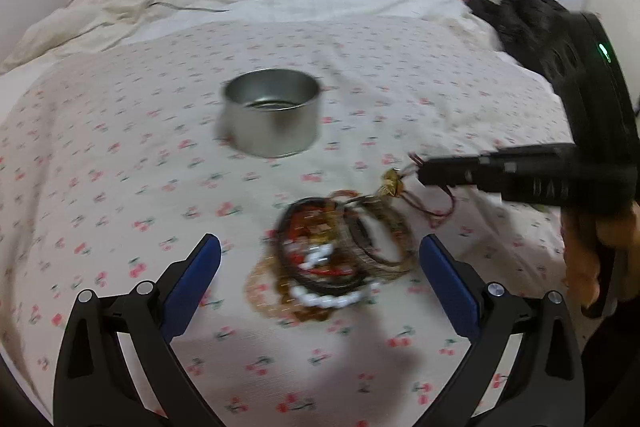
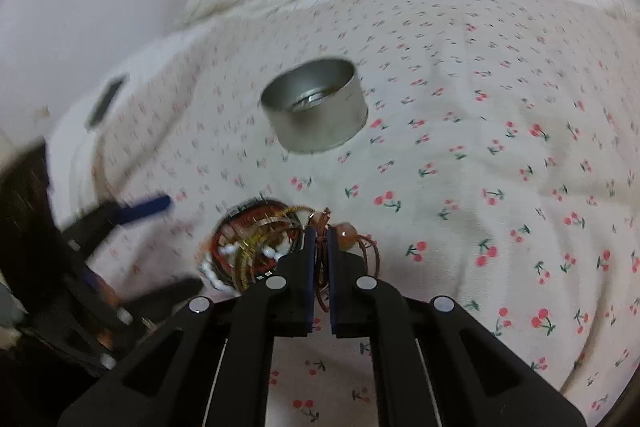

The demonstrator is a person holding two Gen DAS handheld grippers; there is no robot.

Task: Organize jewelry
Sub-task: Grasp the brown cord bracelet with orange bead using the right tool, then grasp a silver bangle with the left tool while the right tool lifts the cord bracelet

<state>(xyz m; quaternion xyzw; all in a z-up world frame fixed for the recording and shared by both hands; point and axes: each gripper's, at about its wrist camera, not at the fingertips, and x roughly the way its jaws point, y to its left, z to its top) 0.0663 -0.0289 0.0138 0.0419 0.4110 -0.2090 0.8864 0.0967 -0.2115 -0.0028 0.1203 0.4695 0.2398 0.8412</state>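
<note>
The round tin point(image 1: 272, 115) is brushed metal, dull grey with a soft sheen inside. The bed sheet point(image 1: 120, 155) is matt woven cloth (cherry print). In the heap of bangles point(image 1: 340, 259), glossy white beads, gilt metal rings and thin reddish cord show.

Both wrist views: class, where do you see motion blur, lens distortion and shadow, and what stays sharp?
Left wrist view: the jewelry pile and tin are smeared by motion, the left gripper stays sharp, and a soft shadow falls on the sheet below the pile. Right wrist view: the fisheye bends the bed into a dome, the edges blur, and the right gripper is crisp.
</note>
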